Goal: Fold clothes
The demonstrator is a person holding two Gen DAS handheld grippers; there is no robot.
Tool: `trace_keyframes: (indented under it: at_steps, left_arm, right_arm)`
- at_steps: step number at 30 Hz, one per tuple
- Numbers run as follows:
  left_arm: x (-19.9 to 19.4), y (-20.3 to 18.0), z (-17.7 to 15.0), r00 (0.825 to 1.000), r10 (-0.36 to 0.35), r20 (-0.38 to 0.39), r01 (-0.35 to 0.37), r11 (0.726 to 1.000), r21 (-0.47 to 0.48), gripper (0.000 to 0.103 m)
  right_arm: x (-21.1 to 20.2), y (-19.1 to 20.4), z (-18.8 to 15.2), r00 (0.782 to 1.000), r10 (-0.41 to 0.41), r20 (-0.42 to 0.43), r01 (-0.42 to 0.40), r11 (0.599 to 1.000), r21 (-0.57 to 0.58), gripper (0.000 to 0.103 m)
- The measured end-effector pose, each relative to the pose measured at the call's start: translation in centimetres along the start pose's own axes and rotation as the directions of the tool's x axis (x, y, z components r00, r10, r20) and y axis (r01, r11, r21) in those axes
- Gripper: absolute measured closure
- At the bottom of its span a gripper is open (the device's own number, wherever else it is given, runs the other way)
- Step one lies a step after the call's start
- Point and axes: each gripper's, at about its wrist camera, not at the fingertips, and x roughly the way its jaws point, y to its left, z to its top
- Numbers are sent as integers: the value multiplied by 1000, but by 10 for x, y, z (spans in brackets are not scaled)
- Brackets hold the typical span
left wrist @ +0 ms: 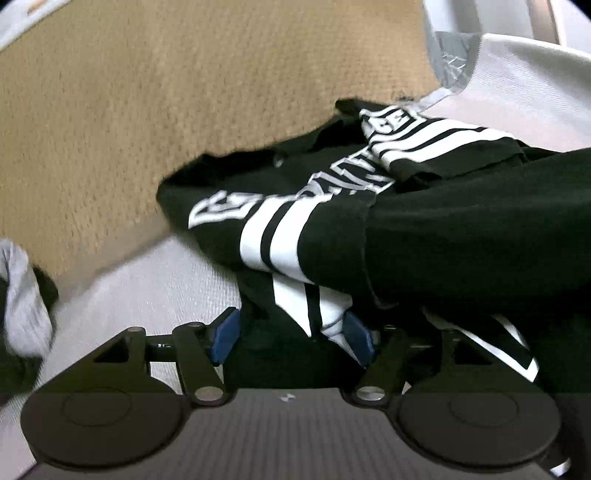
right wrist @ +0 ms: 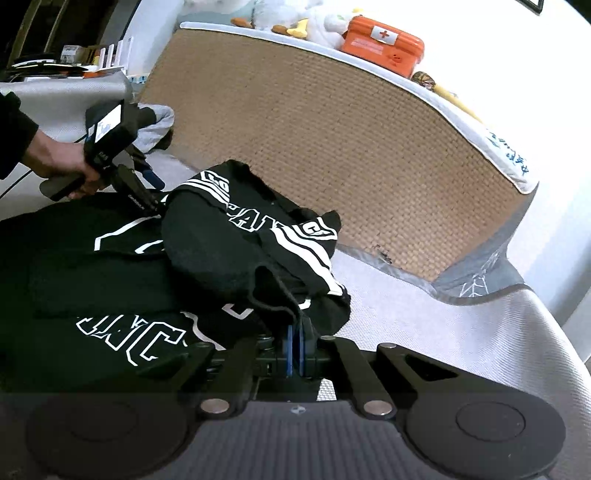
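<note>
A black garment (left wrist: pixel 443 229) with white stripes and white letters lies bunched on a white bed surface (left wrist: pixel 159 280). My left gripper (left wrist: pixel 291 336) is open, its blue pads (left wrist: pixel 225 334) wide apart, and a striped fold of the garment lies between them. In the right wrist view the garment (right wrist: pixel 207 243) is spread left and heaped in the middle. My right gripper (right wrist: pixel 295 345) is shut on the garment's black edge beside a drawstring. A person's hand (right wrist: pixel 55 162) holds the left gripper (right wrist: pixel 146 188) at the garment's far left side.
A tall brown woven panel (right wrist: pixel 332 147) stands behind the bed. On top of it sit an orange first-aid box (right wrist: pixel 382 44) and soft toys (right wrist: pixel 295 18). A grey garment (right wrist: pixel 157 123) lies at the far left. The white bed surface (right wrist: pixel 461 332) extends right.
</note>
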Motion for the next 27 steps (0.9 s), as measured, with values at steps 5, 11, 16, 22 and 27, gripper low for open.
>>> trace_keyframes:
  at_steps: [5,11,16,22,27]
  left_arm:
    - [6,-18,6,999,-37,-16,39,986,159,40]
    - [14,-21,8,999,-32,-44,40,978,204,36]
    - [3,-14,1,1000,9,15,-12,976,215,45]
    - [-17,15,-7,998,23,54,-31,988,150,48]
    - [-26,36,-16,997,68,31,-70,992,105,46]
  right_arm:
    - [-2,2,1,1000,-8,9,9,1000,-19,99]
    - [-8,-2,2,999,-40,33,40,999,-10,99]
    - [-10,-6,3,998,-47,41,46,999,12,100]
    - [-6,-4,0,999,-22,32,20,999,44,100]
    - [2,14,-6,999,47,0,-46,999,18,100]
